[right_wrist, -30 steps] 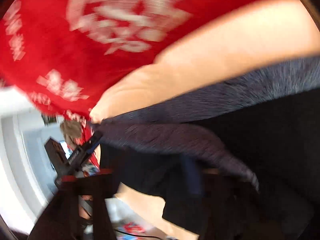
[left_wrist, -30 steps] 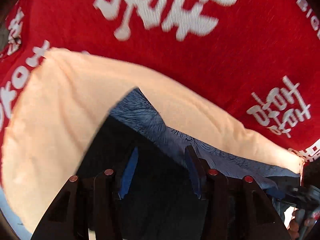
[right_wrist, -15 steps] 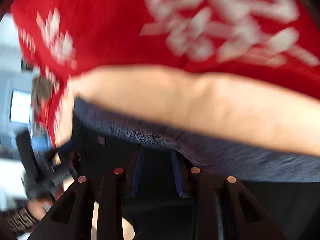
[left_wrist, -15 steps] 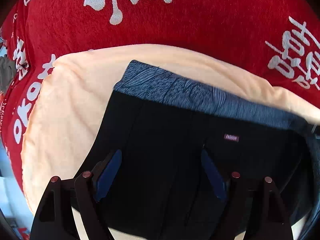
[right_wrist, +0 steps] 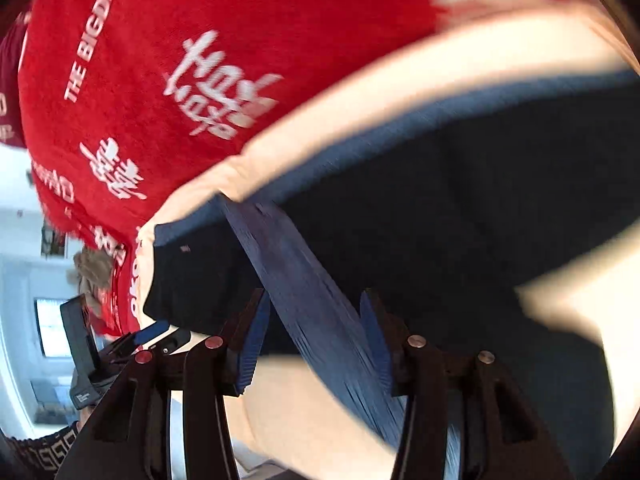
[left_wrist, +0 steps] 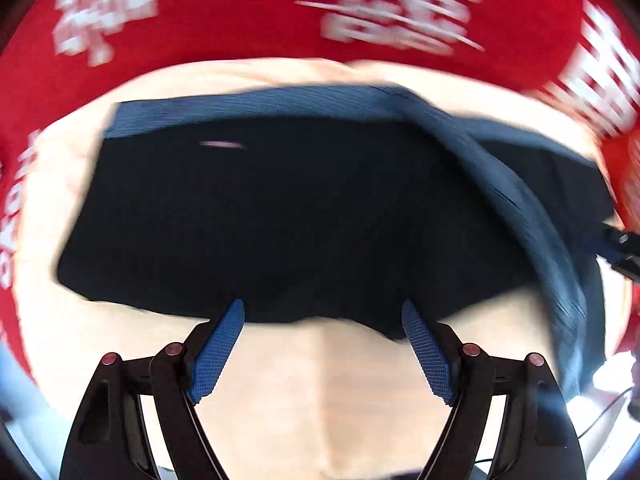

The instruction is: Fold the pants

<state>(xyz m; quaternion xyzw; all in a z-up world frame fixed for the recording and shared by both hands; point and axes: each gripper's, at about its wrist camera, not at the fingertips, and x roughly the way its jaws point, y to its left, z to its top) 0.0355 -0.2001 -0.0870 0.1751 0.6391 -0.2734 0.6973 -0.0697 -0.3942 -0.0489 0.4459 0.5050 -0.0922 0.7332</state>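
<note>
Black pants (left_wrist: 300, 220) with a blue-grey waistband (left_wrist: 248, 108) lie flat on a peach cloth (left_wrist: 320, 392). My left gripper (left_wrist: 320, 312) points down over the pants' near edge, open, with nothing between its blue pads. At the right, a second waistband strip (left_wrist: 520, 208) is folded diagonally across the pants. In the right wrist view that strip (right_wrist: 320, 320) runs between the fingers of my right gripper (right_wrist: 314, 298). Its jaws are opening and the pads stand just off the strip. The right gripper (left_wrist: 618, 248) also shows at the left view's right edge.
A red blanket (left_wrist: 240, 20) with white lettering lies under the peach cloth and spreads beyond it on the far side. The left gripper's body (right_wrist: 84, 344) and a patterned sleeve (right_wrist: 36, 448) sit at the lower left of the right wrist view, with bright room beyond.
The left gripper opened wide and drew back from over the pants to their near edge. The right gripper narrowed on the waistband, carried it across the pants, and now its jaws are wider.
</note>
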